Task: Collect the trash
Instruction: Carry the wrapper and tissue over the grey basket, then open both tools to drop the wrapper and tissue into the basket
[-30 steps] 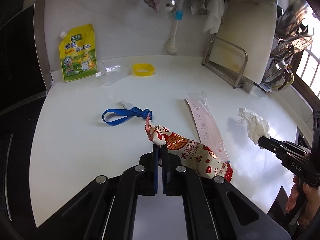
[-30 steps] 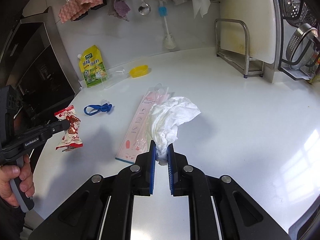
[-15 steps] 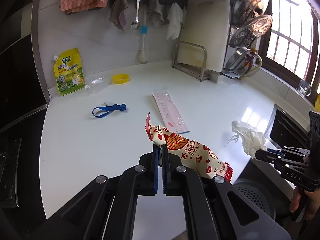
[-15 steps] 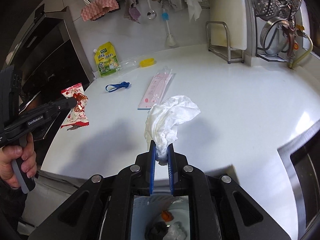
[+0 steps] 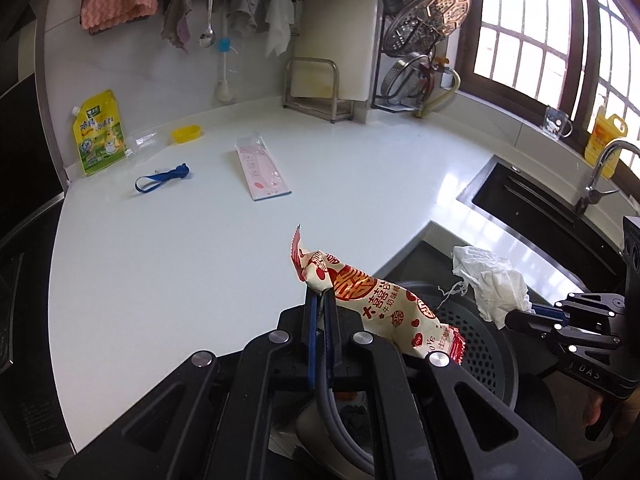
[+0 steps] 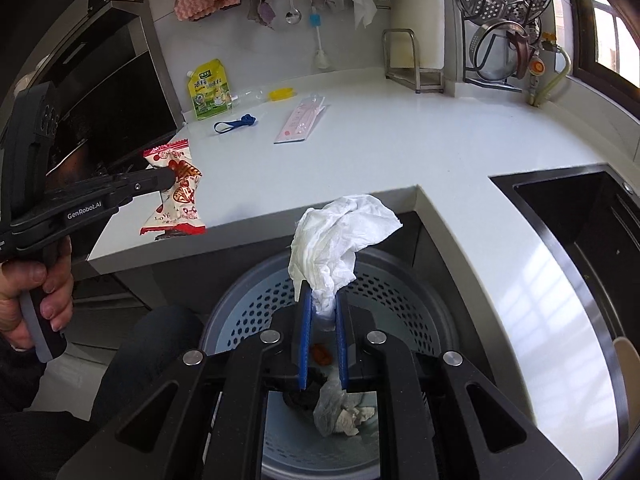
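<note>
Both grippers have swung back off the counter since a sec ago & now hang at the bin. Right gripper (image 6: pixel 322 312), jaws clamped narrow on the twisted tail of a crumpled white tissue (image 6: pixel 340 240), holds it directly above the perforated trash bin (image 6: pixel 404 280), which sits on the floor below the counter edge; more tissue & an orange scrap already lie inside. Left gripper (image 5: pixel 320 304) is pinched on the neck of a red-and-white snack wrapper (image 5: pixel 372 300), which droops to the right of the fingers over the bin rim in its own view (from the right wrist view it looks nearer the counter corner, so whether it's fully over the opening can't be told).

Handling, as a judgement: both items are near weightless, soft & crushable. Tissue tears easily and may cling to the pads on release; wrapper film is slick and springy, so the gathered neck is the sensible hold, as now.

Left on the white countertop (image 5: pixel 360 184): pink flat packet (image 5: pixel 262 172), blue strap (image 5: pixel 162 178), clear plastic cup (image 5: pixel 142 146) on its side, yellow lid (image 5: pixel 186 134) & a yellow-green pouch (image 5: pixel 98 132) against the wall, all well apart from the bin.
</note>
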Demonstrator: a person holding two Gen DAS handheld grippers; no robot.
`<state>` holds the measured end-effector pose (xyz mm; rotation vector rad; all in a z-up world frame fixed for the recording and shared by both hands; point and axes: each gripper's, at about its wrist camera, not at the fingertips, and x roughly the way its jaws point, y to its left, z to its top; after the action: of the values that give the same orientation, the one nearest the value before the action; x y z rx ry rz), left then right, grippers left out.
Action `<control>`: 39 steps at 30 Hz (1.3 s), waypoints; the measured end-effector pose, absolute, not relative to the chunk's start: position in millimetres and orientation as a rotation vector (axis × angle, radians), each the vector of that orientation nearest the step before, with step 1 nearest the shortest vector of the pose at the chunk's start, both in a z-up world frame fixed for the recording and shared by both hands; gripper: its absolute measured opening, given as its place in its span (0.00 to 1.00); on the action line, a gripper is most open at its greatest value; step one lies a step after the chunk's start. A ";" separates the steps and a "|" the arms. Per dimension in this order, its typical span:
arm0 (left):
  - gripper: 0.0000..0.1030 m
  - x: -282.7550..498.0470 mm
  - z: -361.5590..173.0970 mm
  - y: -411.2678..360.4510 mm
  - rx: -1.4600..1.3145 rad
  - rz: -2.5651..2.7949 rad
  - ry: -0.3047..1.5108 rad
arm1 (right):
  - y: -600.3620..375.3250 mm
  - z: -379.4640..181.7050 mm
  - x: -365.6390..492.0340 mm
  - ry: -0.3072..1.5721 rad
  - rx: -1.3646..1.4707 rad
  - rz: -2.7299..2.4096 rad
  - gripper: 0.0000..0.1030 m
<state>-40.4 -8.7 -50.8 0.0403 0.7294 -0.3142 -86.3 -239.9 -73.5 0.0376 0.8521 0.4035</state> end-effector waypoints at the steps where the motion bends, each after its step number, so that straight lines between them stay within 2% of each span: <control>1: 0.03 -44.0 -52.4 -11.3 0.044 -0.319 0.733 | -240.0 -75.3 -91.8 0.855 0.025 0.391 0.10; 15: 0.03 -67.0 -76.4 -39.7 0.079 -0.382 0.789 | -246.9 -104.9 -131.0 0.924 0.038 0.365 0.10; 34: 0.05 -38.9 -139.6 -65.0 0.143 -0.393 0.908 | -234.9 -147.0 -117.1 1.047 -0.027 0.349 0.10; 38: 0.06 -36.6 -147.0 -67.6 0.159 -0.405 0.928 | -233.8 -148.8 -112.4 1.049 -0.032 0.341 0.11; 39: 0.09 -36.3 -148.1 -69.0 0.165 -0.407 0.932 | -234.2 -149.4 -111.4 1.049 -0.035 0.339 0.12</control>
<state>-36.3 -69.0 -148.1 0.1650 0.9324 -0.4074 -111.4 -234.2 -149.4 -0.0349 1.0491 0.3392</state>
